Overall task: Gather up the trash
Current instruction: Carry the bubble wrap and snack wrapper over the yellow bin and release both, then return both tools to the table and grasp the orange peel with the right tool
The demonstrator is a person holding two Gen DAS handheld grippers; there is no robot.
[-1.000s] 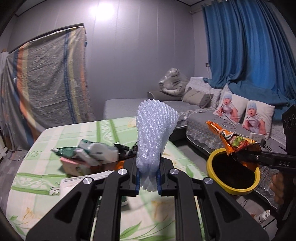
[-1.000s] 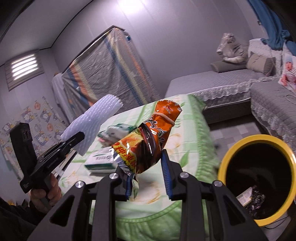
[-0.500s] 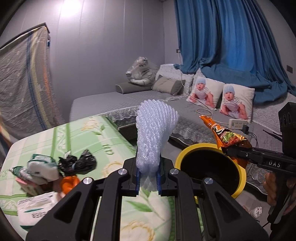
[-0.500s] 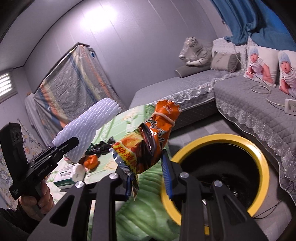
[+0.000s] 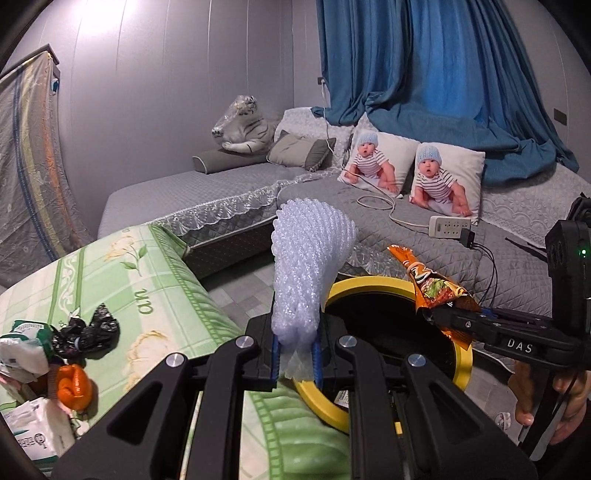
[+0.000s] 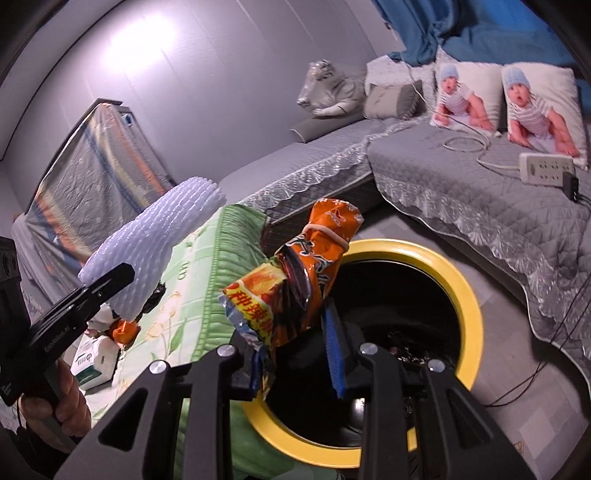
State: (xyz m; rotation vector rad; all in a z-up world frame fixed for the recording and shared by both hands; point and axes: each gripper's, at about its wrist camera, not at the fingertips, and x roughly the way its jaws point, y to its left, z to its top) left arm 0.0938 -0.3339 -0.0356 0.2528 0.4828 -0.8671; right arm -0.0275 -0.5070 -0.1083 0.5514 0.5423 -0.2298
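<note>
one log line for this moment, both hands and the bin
left gripper: shut on foam net | right gripper: shut on snack bag | bin: below snack bag | release: not yet

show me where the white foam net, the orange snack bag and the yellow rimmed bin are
white foam net point(image 5: 310, 266), left wrist view, on the middle of its mesh body.
orange snack bag point(image 6: 295, 280), right wrist view, on its crumpled printed front.
yellow rimmed bin point(image 6: 469, 295), right wrist view, on the right side of its yellow rim.

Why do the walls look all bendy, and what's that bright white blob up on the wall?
Left wrist view: the fisheye lens curves the wall and blue curtain; the blob is lamp glare. Right wrist view: same bending, glare again, and the yellow-rimmed bin looks dark inside.
</note>
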